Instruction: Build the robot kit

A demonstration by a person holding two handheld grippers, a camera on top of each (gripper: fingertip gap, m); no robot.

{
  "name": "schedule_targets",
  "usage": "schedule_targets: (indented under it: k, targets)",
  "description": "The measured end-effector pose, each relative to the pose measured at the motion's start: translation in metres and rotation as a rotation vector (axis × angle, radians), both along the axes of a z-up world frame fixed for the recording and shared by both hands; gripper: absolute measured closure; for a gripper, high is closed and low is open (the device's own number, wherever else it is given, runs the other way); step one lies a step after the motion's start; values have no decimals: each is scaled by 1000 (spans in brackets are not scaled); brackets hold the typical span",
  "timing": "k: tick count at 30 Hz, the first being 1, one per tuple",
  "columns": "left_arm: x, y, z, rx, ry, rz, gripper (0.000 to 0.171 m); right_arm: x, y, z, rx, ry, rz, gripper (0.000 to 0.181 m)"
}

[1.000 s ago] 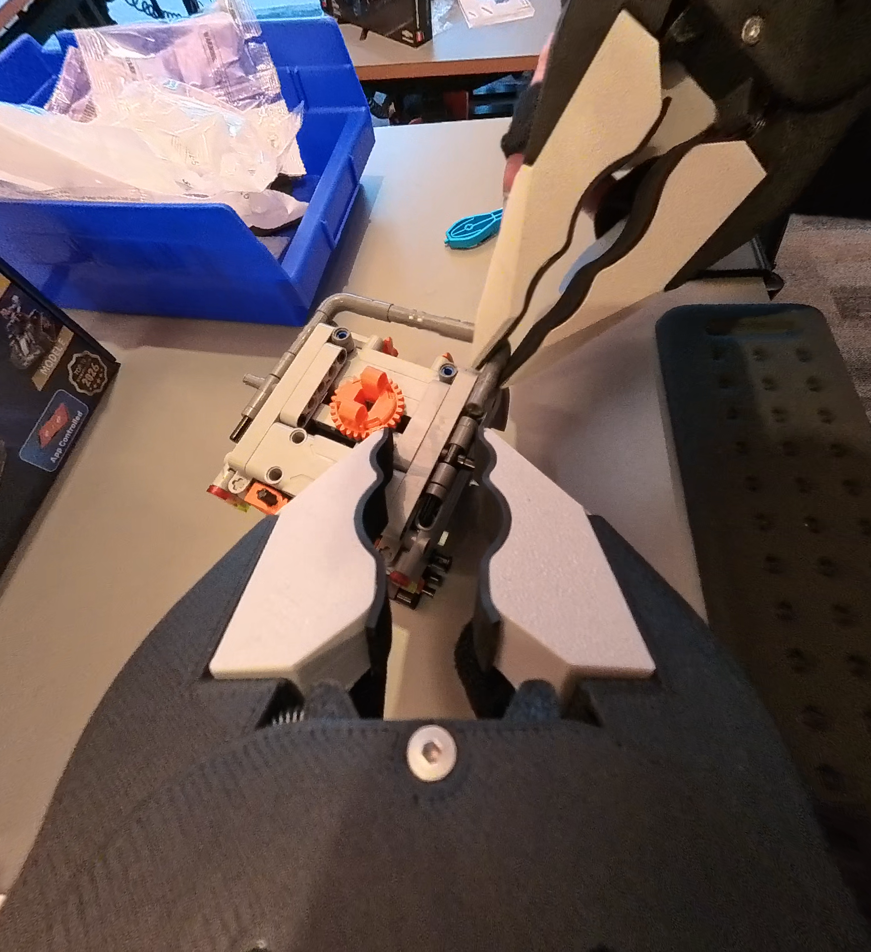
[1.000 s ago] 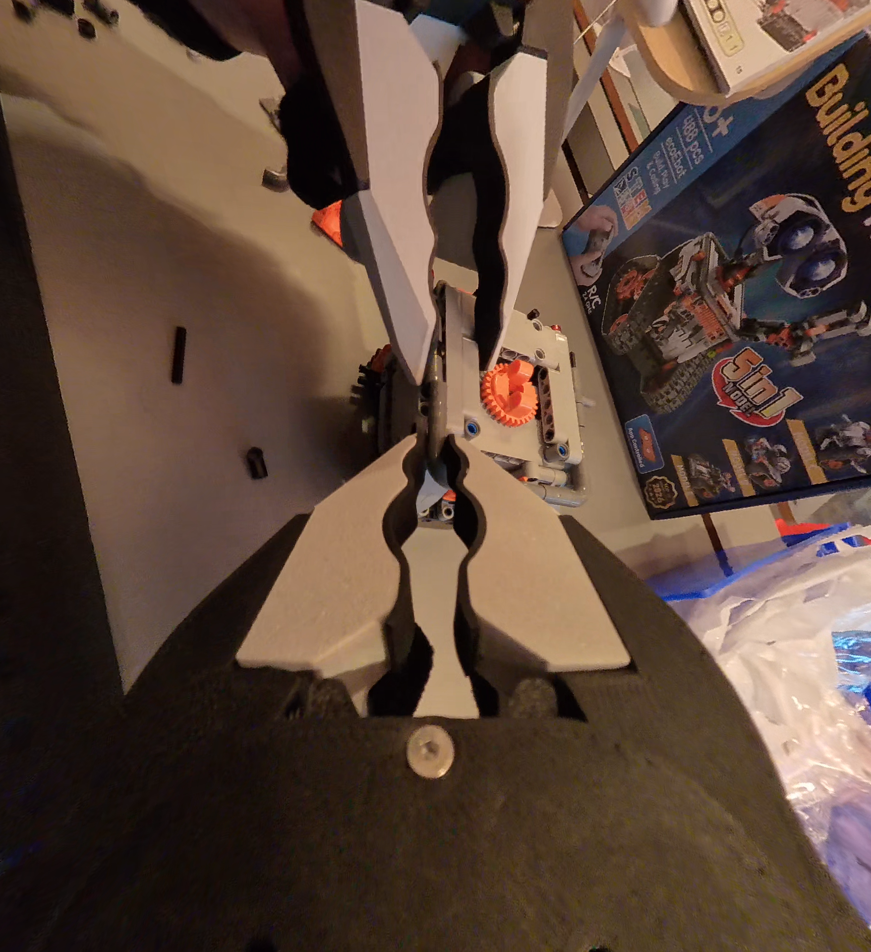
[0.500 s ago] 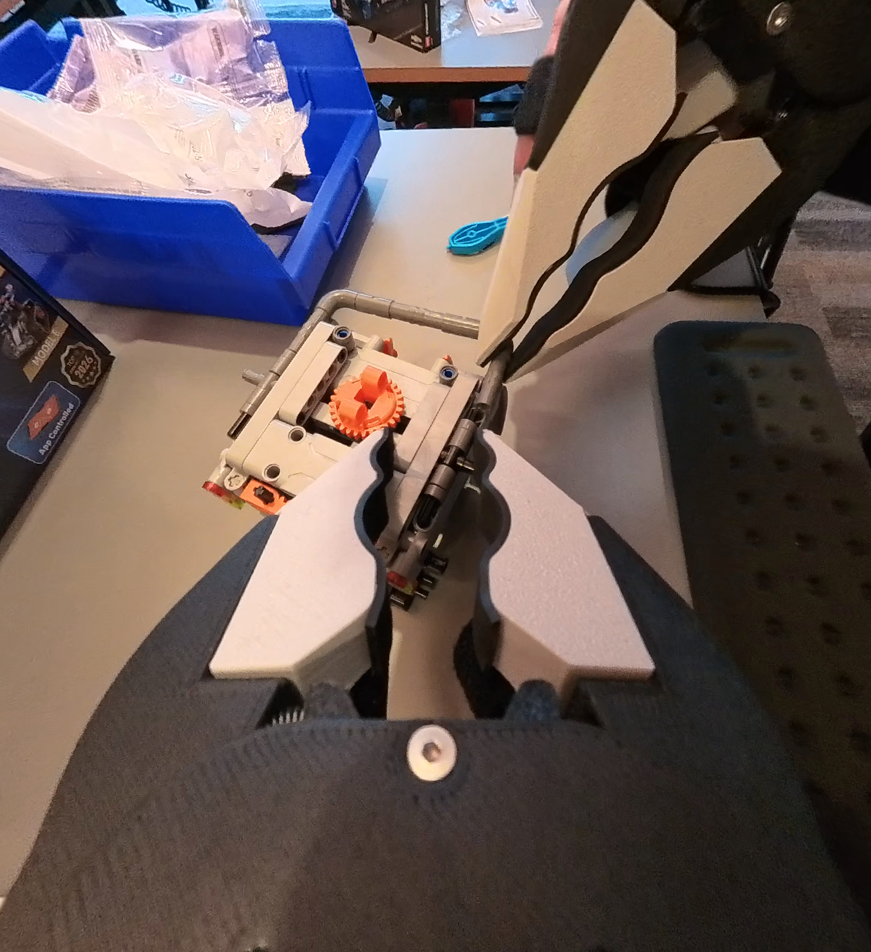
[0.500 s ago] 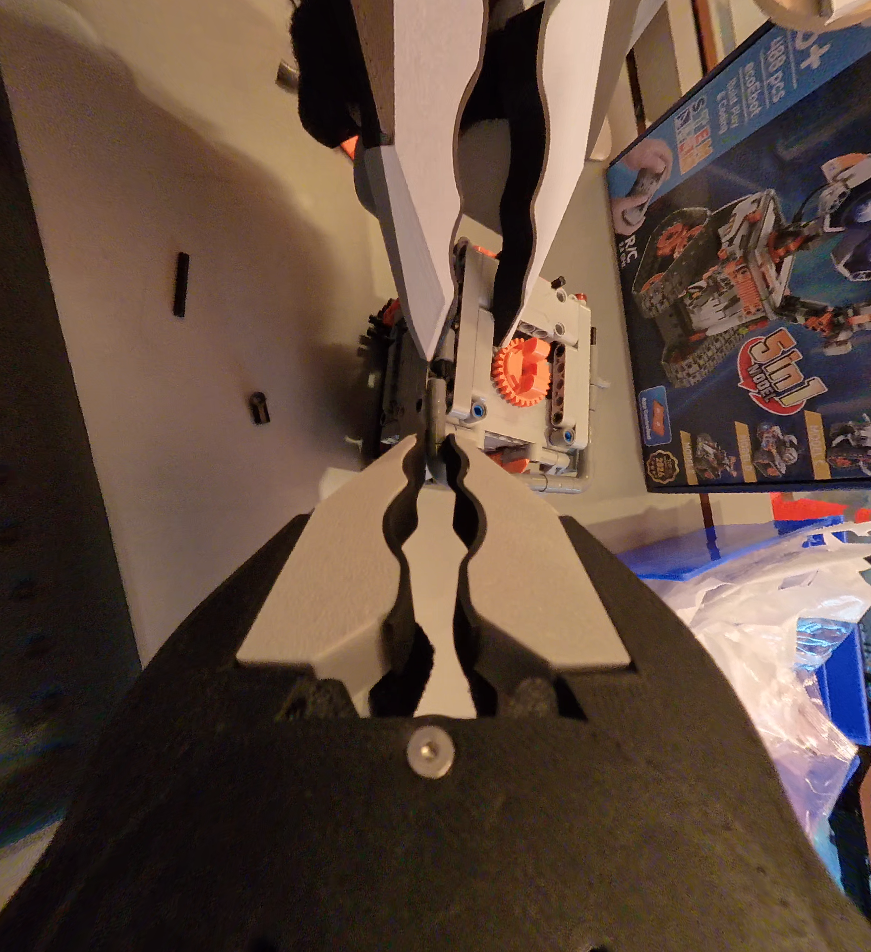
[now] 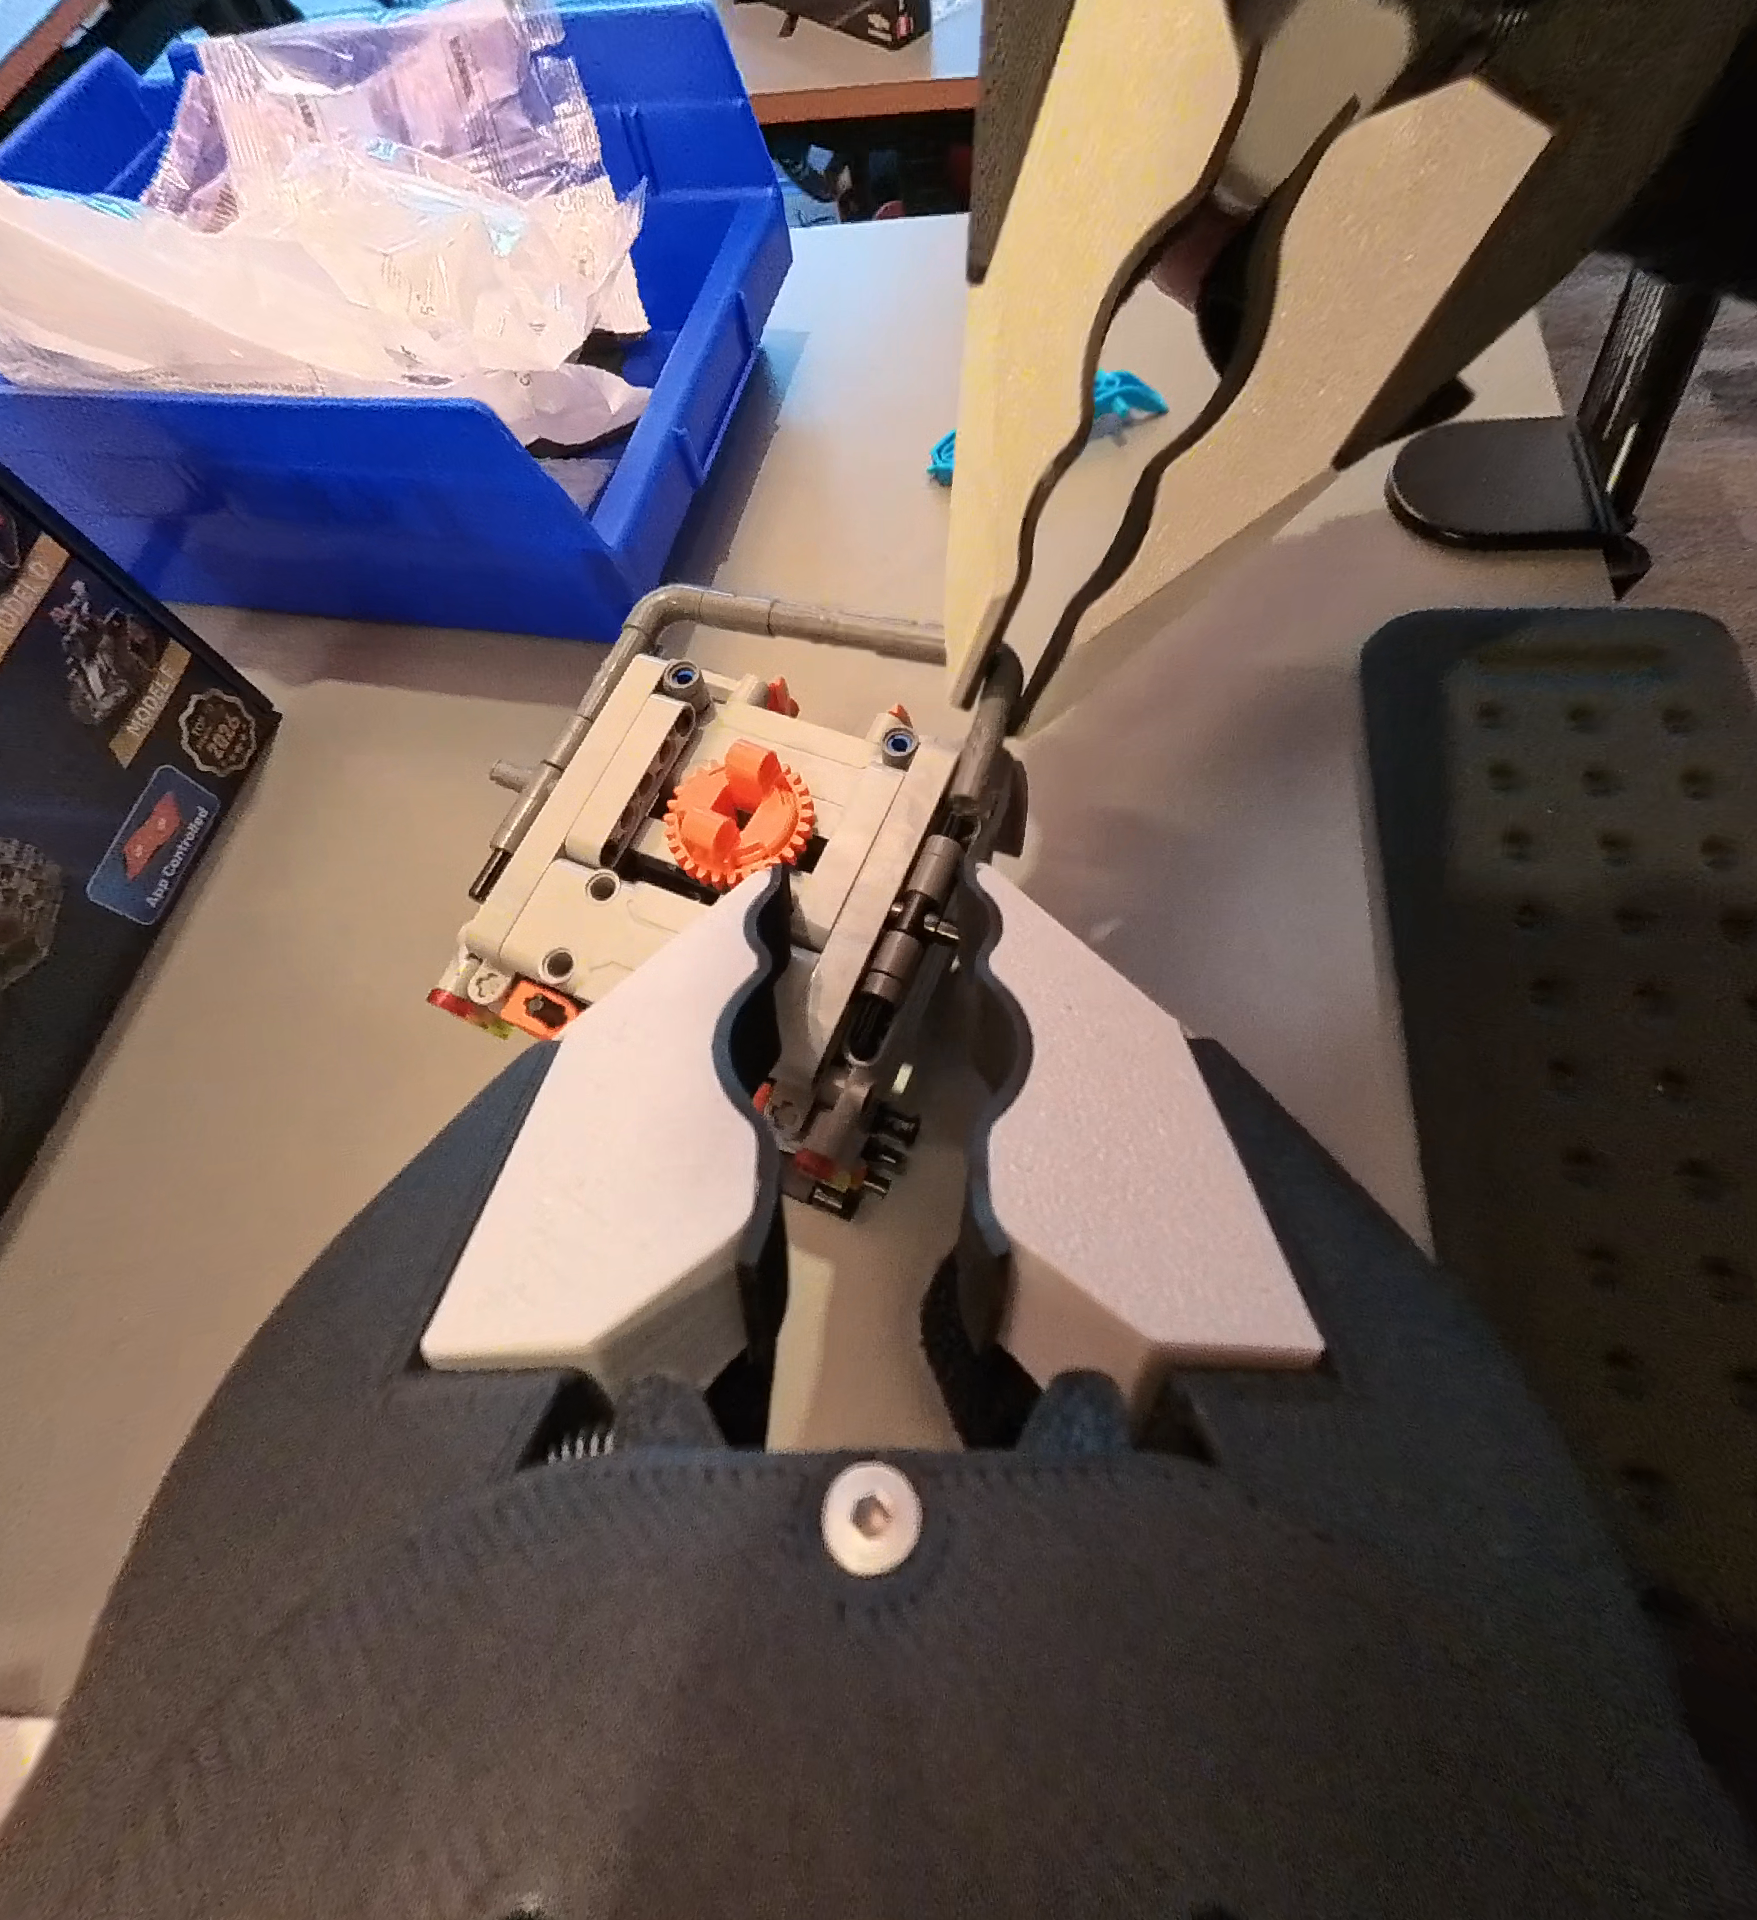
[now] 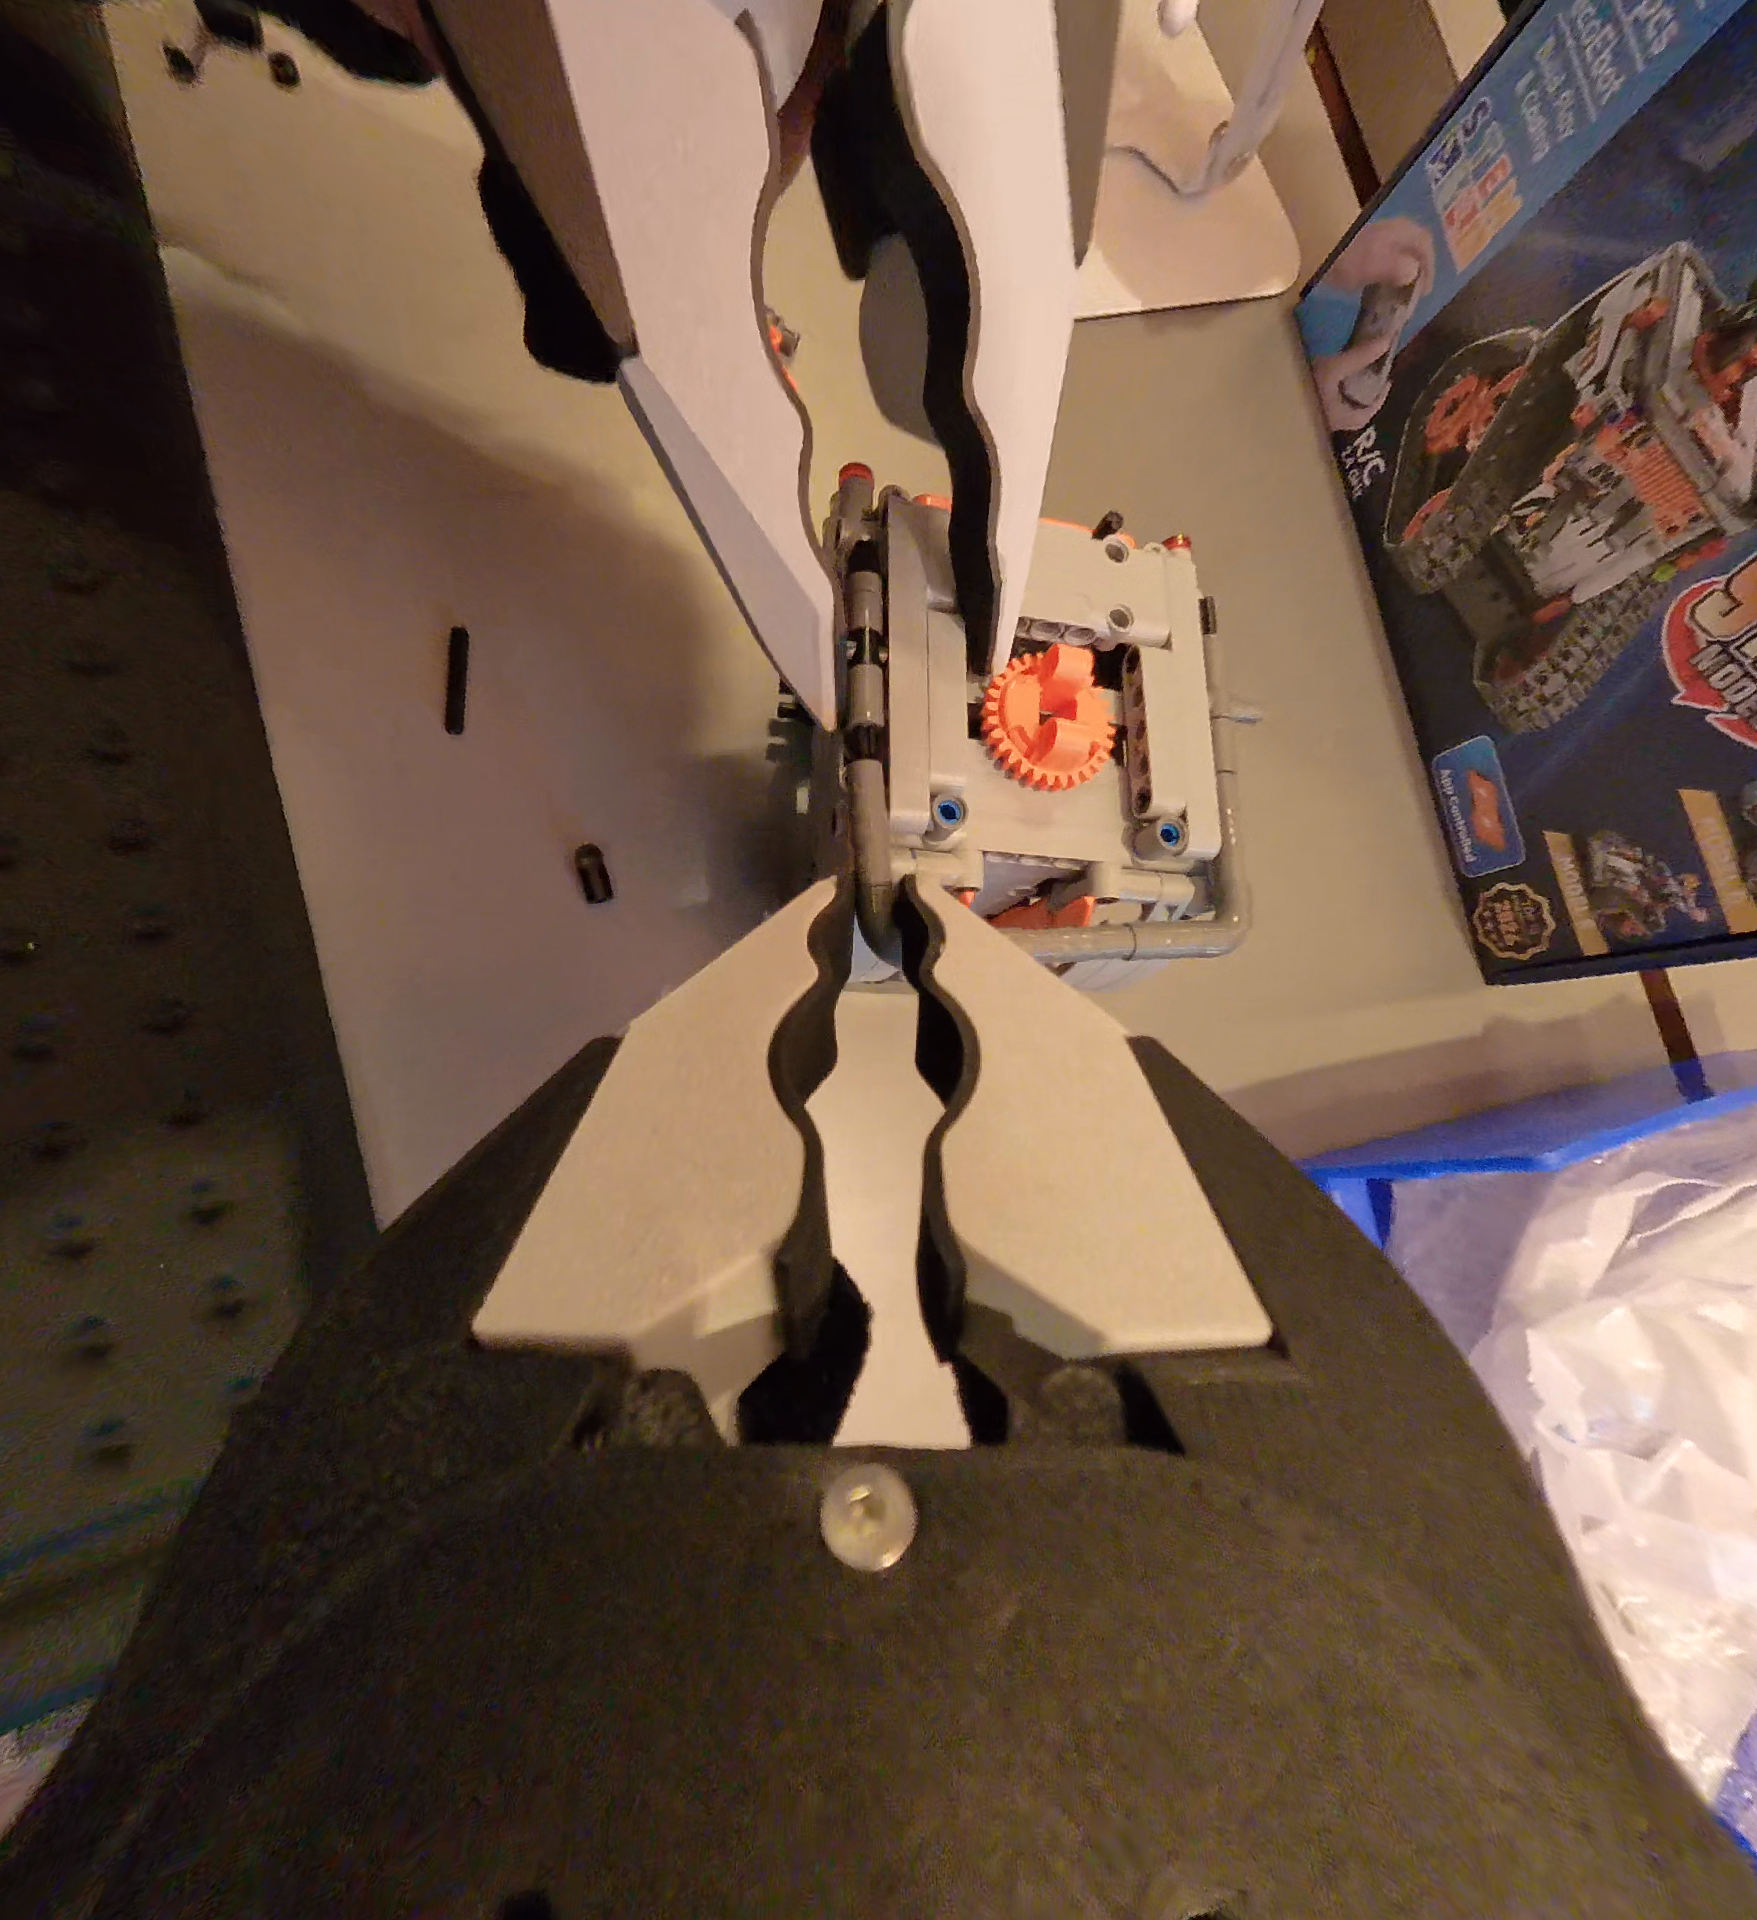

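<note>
On the table [image 5: 261, 1039], left gripper [image 5: 869, 904] clamps the grey block model [image 5: 708, 831]; right gripper [image 6: 874, 902] pinches its corner tube [image 6: 869, 831], underside hidden.

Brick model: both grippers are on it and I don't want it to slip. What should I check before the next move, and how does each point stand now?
1. Left gripper jaws clamp the side wall of the brick model: ok.
2. Right gripper jaws pinch the corner of the grey bent rod: ok.
3. Orange gear free of the left jaws: cannot tell, one tip sits right at its edge.
4. Model resting flat on the table: cannot tell.
5. Black pins lie apart from the model: ok.
6. Blue bin apart from both grippers: ok.
</note>
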State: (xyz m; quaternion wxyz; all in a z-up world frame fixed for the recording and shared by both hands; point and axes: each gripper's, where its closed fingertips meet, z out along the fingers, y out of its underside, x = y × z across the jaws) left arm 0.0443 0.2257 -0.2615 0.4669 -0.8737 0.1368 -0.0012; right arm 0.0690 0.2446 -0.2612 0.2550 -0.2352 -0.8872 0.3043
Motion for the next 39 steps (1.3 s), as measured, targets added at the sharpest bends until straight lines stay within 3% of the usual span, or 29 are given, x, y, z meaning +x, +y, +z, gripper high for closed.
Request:
schedule_targets:
  k: [15,24,39]
  targets:
    - [0,-2,1,-9,17,43,143,-1,-1,-2,-17,-4,6,176]
    - [-1,-2,0,1,1,74,143,-2,-7,-2,-187,-100,-68,177]
    - [2,2,1,36,31,109,145,-4,-6,-2,-295,-287,-125,178]
